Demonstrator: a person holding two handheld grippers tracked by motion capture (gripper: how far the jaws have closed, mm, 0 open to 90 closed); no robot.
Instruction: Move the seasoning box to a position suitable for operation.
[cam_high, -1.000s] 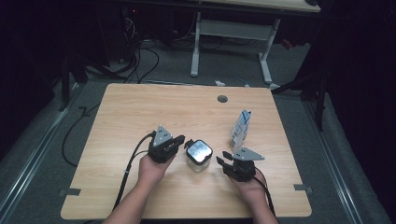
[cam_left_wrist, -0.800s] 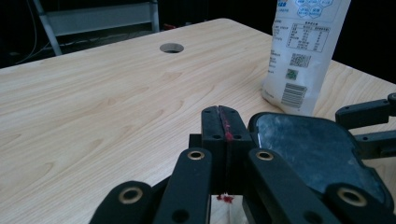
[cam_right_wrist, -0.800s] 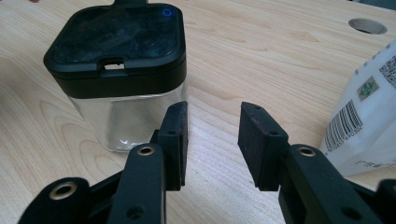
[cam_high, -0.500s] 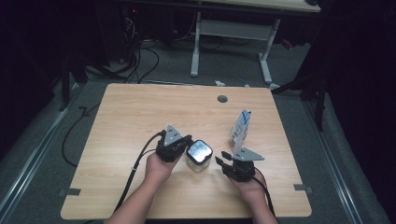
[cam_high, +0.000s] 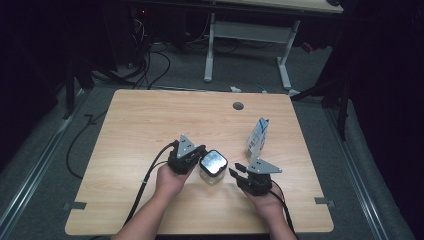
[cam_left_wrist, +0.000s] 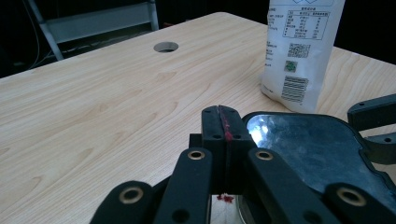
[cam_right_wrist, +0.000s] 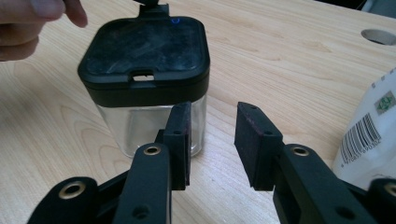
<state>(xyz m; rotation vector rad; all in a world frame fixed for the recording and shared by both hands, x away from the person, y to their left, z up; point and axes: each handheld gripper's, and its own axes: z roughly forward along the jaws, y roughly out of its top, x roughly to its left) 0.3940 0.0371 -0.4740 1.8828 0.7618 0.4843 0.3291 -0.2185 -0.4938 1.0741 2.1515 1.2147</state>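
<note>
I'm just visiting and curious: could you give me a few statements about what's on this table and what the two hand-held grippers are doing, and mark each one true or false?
1. The left gripper has its jaws pressed together with nothing between them. True.
2. The right gripper is clamped on the jar. False: its jaws stand apart, have just been closing a little, and hold nothing; the jar is just beyond them.
3. The jar has a black lid and clear walls. True.
4. The white pouch lies flat on the table. False: it stands upright.
5. The table has a round hole near its far edge. True.
</note>
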